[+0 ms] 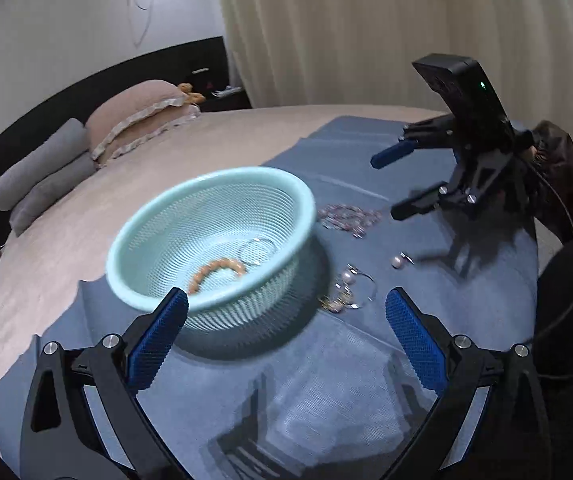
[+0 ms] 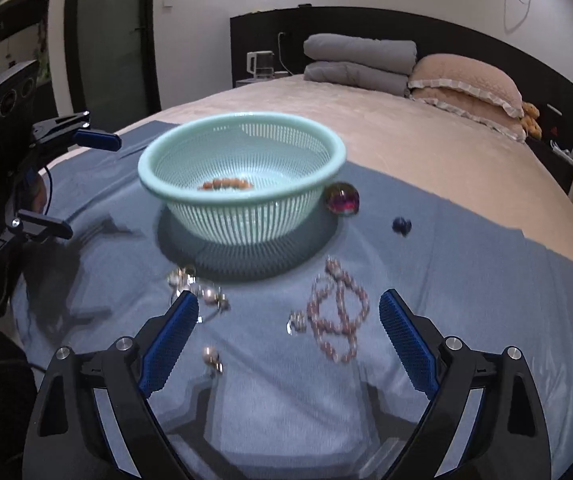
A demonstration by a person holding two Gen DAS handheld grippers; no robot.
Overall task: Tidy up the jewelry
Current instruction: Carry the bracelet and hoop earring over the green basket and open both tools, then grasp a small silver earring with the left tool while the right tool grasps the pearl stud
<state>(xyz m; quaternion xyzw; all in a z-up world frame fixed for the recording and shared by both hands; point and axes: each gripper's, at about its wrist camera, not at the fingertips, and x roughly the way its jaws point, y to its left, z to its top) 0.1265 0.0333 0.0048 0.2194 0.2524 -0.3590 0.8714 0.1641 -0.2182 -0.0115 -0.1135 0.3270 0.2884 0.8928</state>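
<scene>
The pink necklace (image 2: pixel 338 312) lies just ahead of the right gripper (image 2: pixel 288 344), between its wide, empty jaws.

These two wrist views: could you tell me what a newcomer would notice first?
Probably the mint-green basket standing mid-cloth on the blue cloth spread over a bed, an orange bead bracelet inside. Then the pink bead necklace on the cloth in front of it, between the open right gripper's fingers.
</scene>
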